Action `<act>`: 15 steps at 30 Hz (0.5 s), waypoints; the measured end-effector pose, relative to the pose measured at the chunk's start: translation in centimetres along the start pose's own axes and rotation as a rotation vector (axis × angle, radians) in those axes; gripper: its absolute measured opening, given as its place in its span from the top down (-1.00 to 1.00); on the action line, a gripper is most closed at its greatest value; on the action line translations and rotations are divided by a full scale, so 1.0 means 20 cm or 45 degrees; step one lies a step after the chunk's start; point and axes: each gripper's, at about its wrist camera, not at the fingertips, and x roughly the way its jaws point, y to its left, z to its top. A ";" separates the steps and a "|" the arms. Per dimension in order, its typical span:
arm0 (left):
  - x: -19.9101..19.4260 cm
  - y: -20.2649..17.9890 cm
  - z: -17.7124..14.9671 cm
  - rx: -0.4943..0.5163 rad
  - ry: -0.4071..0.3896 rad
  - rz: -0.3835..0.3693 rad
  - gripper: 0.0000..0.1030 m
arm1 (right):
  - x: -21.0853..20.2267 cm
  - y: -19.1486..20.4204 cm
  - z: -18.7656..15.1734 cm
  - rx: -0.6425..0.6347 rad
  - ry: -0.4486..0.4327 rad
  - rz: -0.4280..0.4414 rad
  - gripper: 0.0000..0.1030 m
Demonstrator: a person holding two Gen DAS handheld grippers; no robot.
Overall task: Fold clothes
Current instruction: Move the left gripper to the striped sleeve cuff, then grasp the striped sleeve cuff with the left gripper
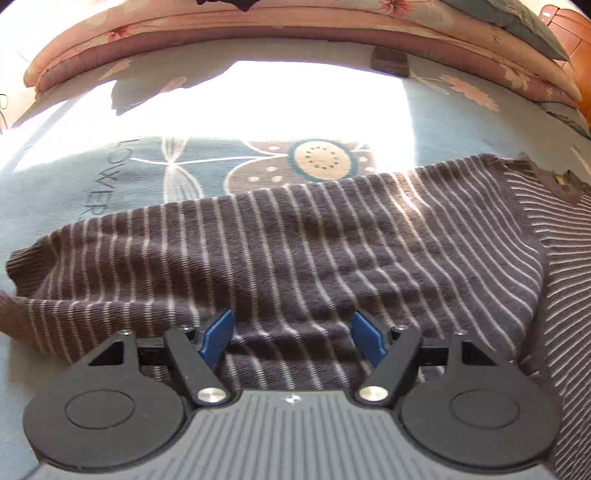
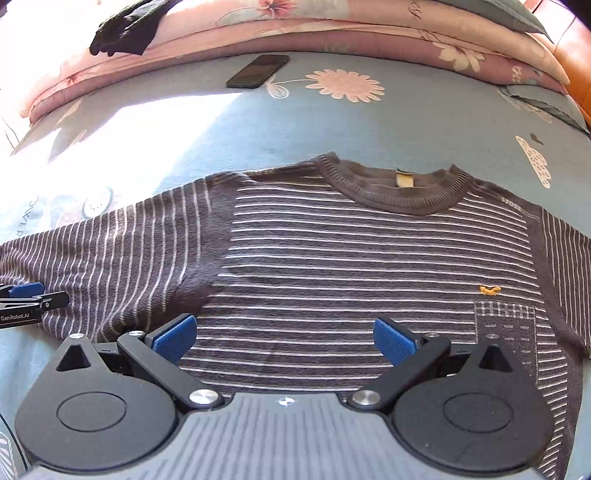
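A dark grey sweater with thin white stripes lies flat, front up, on a blue floral bedsheet. Its ribbed collar points away from me. Its left sleeve stretches out sideways, cuff at the far left. My left gripper hovers over that sleeve, open, blue pads apart with nothing between them. My right gripper is open above the sweater's chest, its pads holding nothing. The left gripper's tip shows at the left edge of the right wrist view.
A black phone lies on the sheet beyond the collar. A folded pink floral quilt runs along the far side with a black garment on it. Strong sunlight washes out part of the sheet. Orange-brown furniture stands at the far right.
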 end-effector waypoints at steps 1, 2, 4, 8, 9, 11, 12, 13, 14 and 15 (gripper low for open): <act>-0.04 0.08 -0.01 -0.060 -0.034 -0.005 -0.39 | -0.01 0.04 0.01 -0.002 0.000 0.010 -1.00; -0.09 0.16 -0.02 -0.121 -0.069 -0.009 -0.39 | -0.01 0.07 0.01 -0.002 0.001 0.025 -1.00; -0.14 0.30 -0.04 -0.204 -0.114 0.027 -0.39 | -0.01 0.15 0.01 -0.005 0.009 0.050 -1.00; -0.19 0.57 -0.09 -0.313 -0.159 0.146 -0.31 | 0.03 0.34 -0.01 -0.027 0.050 0.116 -1.00; -0.20 0.64 -0.10 -0.345 -0.168 0.165 -0.28 | 0.04 0.39 -0.02 -0.039 0.061 0.135 -1.00; -0.20 0.76 -0.11 -0.400 -0.195 0.195 -0.28 | 0.04 0.50 -0.02 -0.069 0.070 0.188 -1.00; -0.20 0.82 -0.12 -0.421 -0.212 0.203 -0.29 | 0.04 0.55 -0.02 -0.085 0.071 0.206 -1.00; -0.20 0.87 -0.12 -0.437 -0.231 0.204 -0.28 | 0.05 0.61 -0.01 -0.110 0.074 0.226 -1.00; -0.21 0.92 -0.11 -0.446 -0.258 0.193 -0.28 | 0.05 0.66 0.00 -0.135 0.076 0.244 -1.00; -0.21 0.96 -0.11 -0.446 -0.283 0.173 -0.28 | 0.06 0.71 0.01 -0.162 0.075 0.260 -1.00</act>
